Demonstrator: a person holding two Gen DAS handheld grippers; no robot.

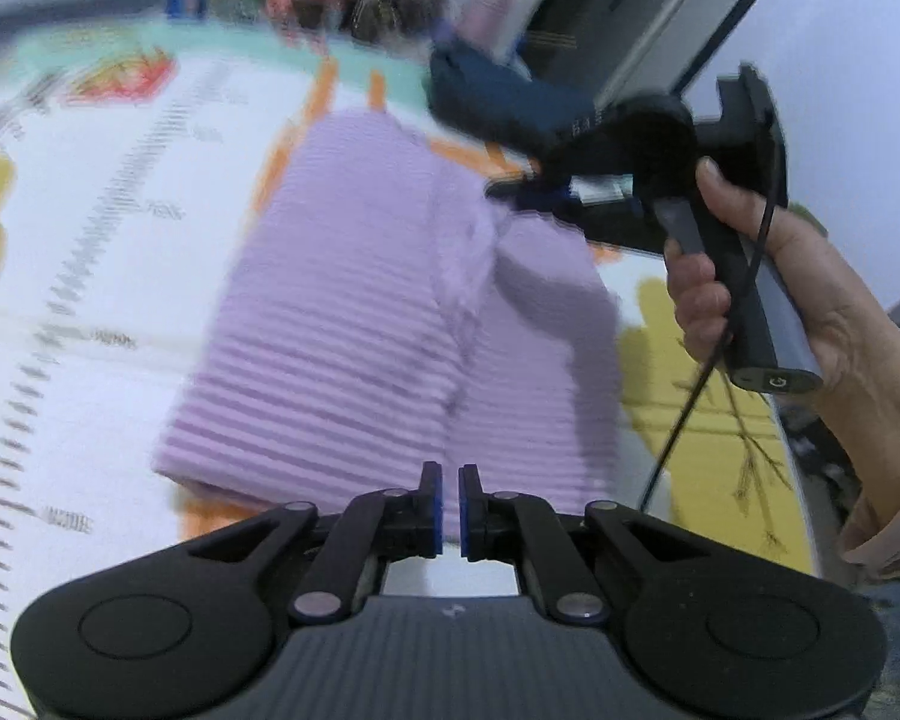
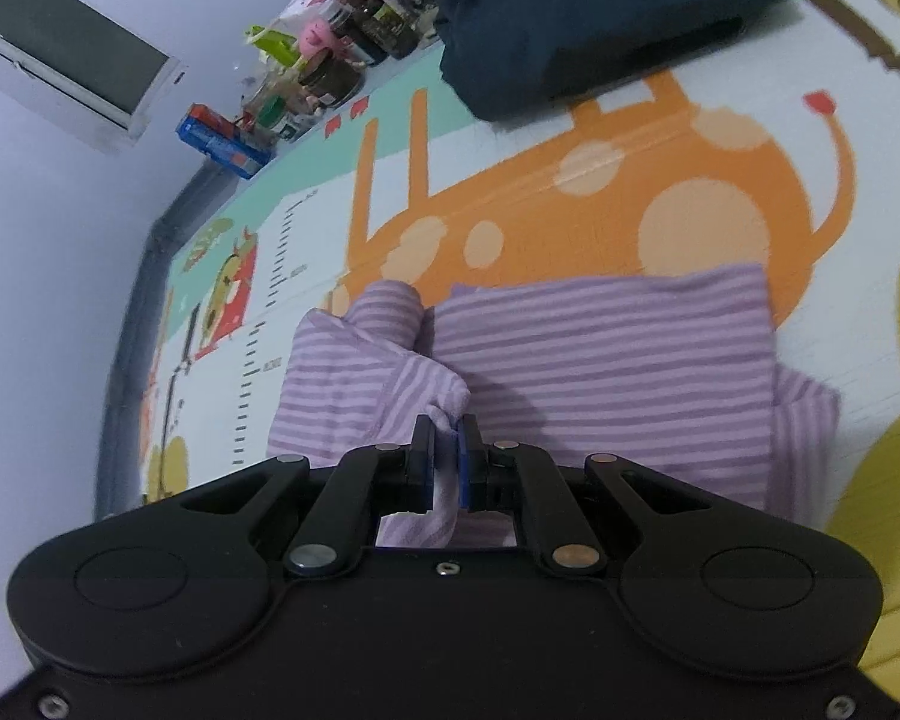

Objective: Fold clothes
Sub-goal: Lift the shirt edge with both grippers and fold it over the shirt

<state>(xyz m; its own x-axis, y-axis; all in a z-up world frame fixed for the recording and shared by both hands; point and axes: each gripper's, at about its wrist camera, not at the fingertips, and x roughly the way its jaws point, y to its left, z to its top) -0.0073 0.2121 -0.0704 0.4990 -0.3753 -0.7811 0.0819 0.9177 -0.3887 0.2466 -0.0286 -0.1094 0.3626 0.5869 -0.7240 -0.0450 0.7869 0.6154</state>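
A purple striped garment (image 1: 354, 324) (image 2: 606, 360) lies partly folded on the play mat (image 2: 660, 180). My right gripper (image 2: 447, 450) is shut on a bunched fold of it, with the cloth running down between the pads. The left wrist view is blurred; it shows the right gripper (image 1: 504, 189), held by a hand (image 1: 810, 312), pinching the garment's far right part. My left gripper (image 1: 450, 510) hovers over the garment's near edge, its blue pads almost touching and nothing visible between them.
A folded navy garment (image 2: 600, 18) (image 1: 498, 102) lies on the mat beyond the purple one. Jars, boxes and bottles (image 2: 330, 60) stand along the wall. A white-framed dark panel (image 2: 72, 78) sits on the wall. A cable (image 1: 690, 396) hangs from the right gripper's handle.
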